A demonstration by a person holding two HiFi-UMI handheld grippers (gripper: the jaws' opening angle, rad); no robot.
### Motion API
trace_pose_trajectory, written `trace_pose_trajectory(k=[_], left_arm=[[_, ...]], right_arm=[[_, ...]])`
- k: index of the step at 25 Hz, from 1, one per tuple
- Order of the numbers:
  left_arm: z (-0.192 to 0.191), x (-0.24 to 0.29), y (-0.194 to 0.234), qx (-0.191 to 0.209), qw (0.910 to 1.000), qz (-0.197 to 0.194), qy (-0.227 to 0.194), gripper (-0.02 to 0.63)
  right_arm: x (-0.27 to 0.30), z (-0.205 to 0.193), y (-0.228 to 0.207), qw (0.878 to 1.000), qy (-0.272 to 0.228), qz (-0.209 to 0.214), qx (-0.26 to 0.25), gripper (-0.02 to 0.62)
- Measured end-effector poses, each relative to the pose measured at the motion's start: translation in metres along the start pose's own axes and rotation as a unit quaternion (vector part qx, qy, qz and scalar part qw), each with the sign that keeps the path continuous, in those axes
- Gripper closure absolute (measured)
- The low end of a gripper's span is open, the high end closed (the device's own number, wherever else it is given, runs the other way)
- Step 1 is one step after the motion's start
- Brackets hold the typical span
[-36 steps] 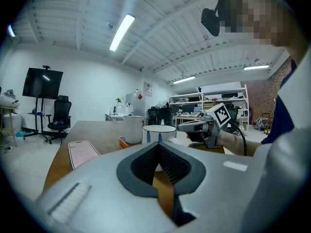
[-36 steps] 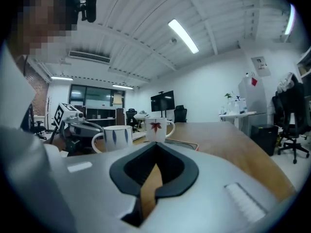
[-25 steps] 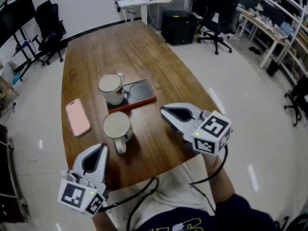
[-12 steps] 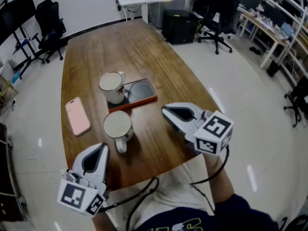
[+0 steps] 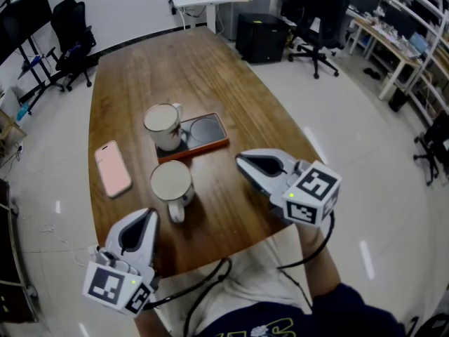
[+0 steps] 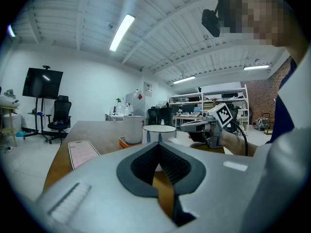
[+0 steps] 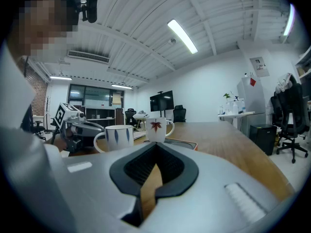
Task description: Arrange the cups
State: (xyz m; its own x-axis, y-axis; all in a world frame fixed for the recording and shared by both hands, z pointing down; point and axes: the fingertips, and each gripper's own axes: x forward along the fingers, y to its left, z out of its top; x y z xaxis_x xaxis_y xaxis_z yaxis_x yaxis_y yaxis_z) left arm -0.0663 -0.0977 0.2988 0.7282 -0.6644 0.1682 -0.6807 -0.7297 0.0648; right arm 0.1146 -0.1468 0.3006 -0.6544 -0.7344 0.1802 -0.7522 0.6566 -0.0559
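Standing on the left end of the flat orange-rimmed dark tray (image 5: 208,133), a white ceramic cup with a red leaf print (image 5: 163,126) turns its handle away from the person. A second white cup with blue marks (image 5: 171,184) sits on the brown wooden tabletop (image 5: 175,69) just nearer the person than the tray. A pink phone (image 5: 113,170) lies left of the tray. Nearer still, the left gripper (image 5: 149,216) and right gripper (image 5: 242,163) hover, each with jaws pressed together on nothing
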Motion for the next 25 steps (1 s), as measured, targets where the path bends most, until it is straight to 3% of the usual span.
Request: trace_pose_trajectory(k=[12, 17, 20, 23, 25], left_arm=[[-0.002, 0.002, -0.004, 0.003, 0.9998, -0.017, 0.001, 0.604], [-0.001, 0.002, -0.005, 0.004, 0.9999, -0.014, 0.002, 0.604], [-0.001, 0.003, -0.004, 0.005, 0.9999, -0.015, 0.002, 0.603], [-0.001, 0.003, -0.005, 0.006, 0.9999, -0.015, 0.002, 0.603], [-0.001, 0.002, -0.004, 0.007, 0.9999, -0.015, 0.001, 0.603]], right_arm=[[0.002, -0.002, 0.004, 1.000, 0.002, 0.010, -0.002, 0.592], [0.001, -0.002, 0.026, 0.996, 0.005, 0.085, -0.014, 0.594], [0.005, -0.003, 0.045, 0.987, 0.009, 0.159, -0.027, 0.594], [0.010, -0.002, 0.053, 0.980, 0.010, 0.194, -0.035, 0.595], [0.017, -0.002, 0.057, 0.976, 0.014, 0.213, -0.037, 0.400]])
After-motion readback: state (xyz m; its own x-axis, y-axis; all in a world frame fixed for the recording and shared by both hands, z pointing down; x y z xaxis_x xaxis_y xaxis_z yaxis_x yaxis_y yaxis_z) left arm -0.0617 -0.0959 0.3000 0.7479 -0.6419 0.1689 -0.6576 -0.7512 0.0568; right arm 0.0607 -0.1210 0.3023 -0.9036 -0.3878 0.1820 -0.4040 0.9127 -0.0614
